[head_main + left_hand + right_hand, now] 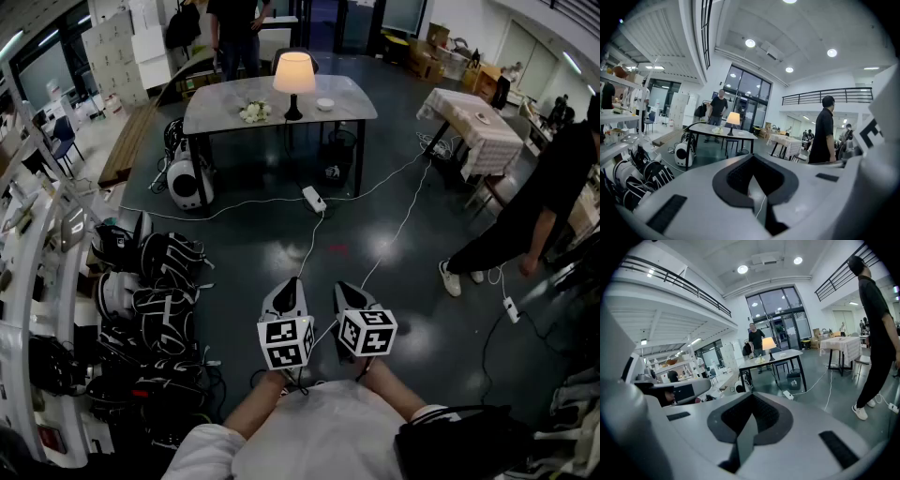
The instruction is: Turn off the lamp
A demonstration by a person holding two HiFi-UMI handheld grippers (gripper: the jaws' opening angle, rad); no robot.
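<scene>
- Lamp (293, 80) was lit, standing on the grey table (220, 105) way off at 12 o'clock in the head view, well apart from both grippers.
- A bunch of white flowers (254, 112) lay on the table at the lamp's 9 o'clock. A small white dish (325, 104) sat at its 3 o'clock, too far off to tell what was in it.
- A dark bin (338, 153) stood under the table's 3 o'clock end, and I couldn't make out its contents either.
- A white power strip (313, 198) lay on the floor at the table's 6 o'clock, with cables trailing off it.
- Left gripper (288, 283) and right gripper (344, 289) were side by side low in the middle of the head view, both aimed toward 12 o'clock. Each had its fingers pressed together with nothing between them.
- A heap of black bags (159, 300) covered the floor at the grippers' 9 o'clock.
- A person in black (553, 183) stood off at 3 o'clock.
</scene>
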